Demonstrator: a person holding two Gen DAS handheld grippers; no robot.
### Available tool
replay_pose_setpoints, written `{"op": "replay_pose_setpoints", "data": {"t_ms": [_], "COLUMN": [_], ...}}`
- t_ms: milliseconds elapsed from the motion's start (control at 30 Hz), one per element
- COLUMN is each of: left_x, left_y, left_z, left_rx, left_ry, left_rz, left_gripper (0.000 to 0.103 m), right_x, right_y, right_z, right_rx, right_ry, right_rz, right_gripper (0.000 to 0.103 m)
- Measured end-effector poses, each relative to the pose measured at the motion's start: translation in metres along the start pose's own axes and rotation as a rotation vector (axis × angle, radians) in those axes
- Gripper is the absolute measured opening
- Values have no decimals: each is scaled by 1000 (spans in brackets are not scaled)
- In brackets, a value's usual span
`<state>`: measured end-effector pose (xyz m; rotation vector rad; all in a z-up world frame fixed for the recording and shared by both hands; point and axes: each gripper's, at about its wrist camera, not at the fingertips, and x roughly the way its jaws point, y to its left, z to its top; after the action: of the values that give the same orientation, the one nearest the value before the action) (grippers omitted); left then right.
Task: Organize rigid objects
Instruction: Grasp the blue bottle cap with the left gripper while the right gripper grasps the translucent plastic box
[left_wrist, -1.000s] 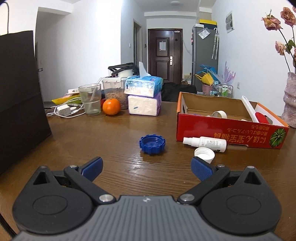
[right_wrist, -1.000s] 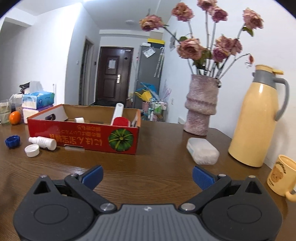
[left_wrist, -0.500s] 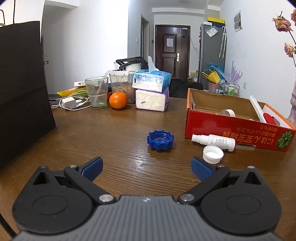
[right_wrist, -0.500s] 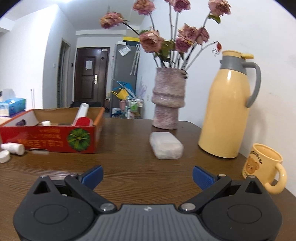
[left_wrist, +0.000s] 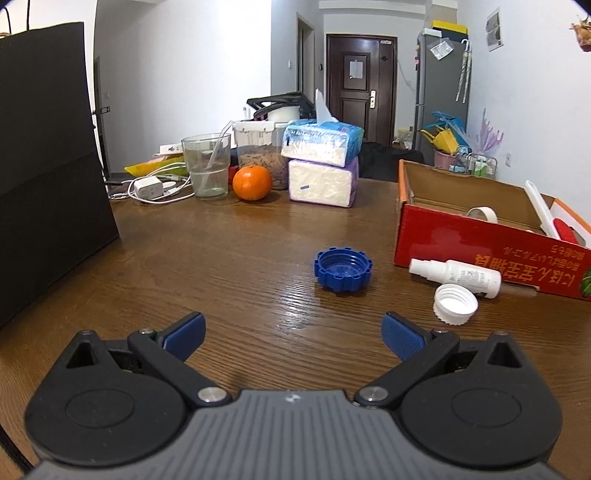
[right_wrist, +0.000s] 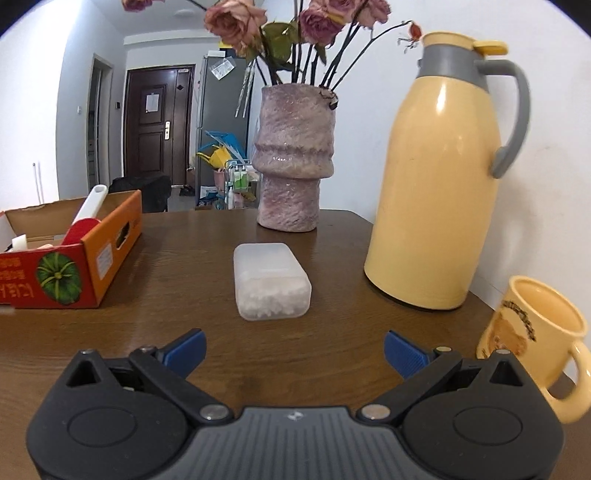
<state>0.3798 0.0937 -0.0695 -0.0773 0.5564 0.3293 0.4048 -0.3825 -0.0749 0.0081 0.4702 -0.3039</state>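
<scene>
Surface: a brown wooden table (left_wrist: 229, 258), set in a white-walled room; a dark door (left_wrist: 360, 85) and a grey fridge (left_wrist: 441, 88) are seen at the far end.

Containers: a red carton (left_wrist: 461, 236) is placed on the table, open at the top. A tape roll (left_wrist: 482, 214) and a white-handled red tool (left_wrist: 554, 218) are held inside it. A glass (left_wrist: 206, 166) with a little water and a stick, and a clear jar (left_wrist: 262, 155) of brown pieces, are grouped at the far side with an orange (left_wrist: 252, 182), two stacked tissue packs (left_wrist: 321, 166) and a charger (left_wrist: 147, 187).

Loose items, left view only: a blue cap (left_wrist: 342, 270) lies open side up, near the carton; a white spray bottle (left_wrist: 456, 272) lies on its side just beside the carton's front; a white cap (left_wrist: 456, 304) sits touching or nearly touching the bottle. A black bag (left_wrist: 48, 155) stands at the left.

Right view only: a frosted box (right_wrist: 271, 280) of white pieces lies ahead, between the carton and a yellow jug (right_wrist: 443, 170); a vase (right_wrist: 293, 155) of roses stands behind it, a yellow mug (right_wrist: 535, 343) at the right.

Grippers: the left gripper (left_wrist: 291, 332) is held with fingers wide apart, nothing between them. The right gripper (right_wrist: 293, 349) is likewise spread and empty.
</scene>
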Motion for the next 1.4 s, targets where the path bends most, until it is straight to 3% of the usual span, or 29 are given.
{"op": "replay_pose_setpoints", "data": {"t_ms": [200,400,633,733,767,800,1333,1400], "left_x": [14,29,57,66,69,71,113,116], "left_y": [-3,-7,-21,-26,-27,-28,-36,-37], "left_z": [5,11,19,22,23,24,43,45], "left_rx": [11,17,46,57,62,63,82,87], "left_ry": [17,37,69,80,82,84,129,129], "left_rz": [25,29,37,50,52,50,29,23], "left_gripper": [103,103,103,103,103,103,103,99], "right_x": [39,82,114,123,126,127,128,127], "right_y": [9,10,8,8,9,9,9,9], "right_z": [16,32,44,46,47,48,50,50], "right_rx": [-27,27,62,74,76,81,94,97], "right_ry": [24,89,129,151,158,158,141,141], "right_rz": [-23,-82,-73,-39,-22,-15,-31,-34], "right_gripper": [103,103,102,88,68,65,65,65]}}
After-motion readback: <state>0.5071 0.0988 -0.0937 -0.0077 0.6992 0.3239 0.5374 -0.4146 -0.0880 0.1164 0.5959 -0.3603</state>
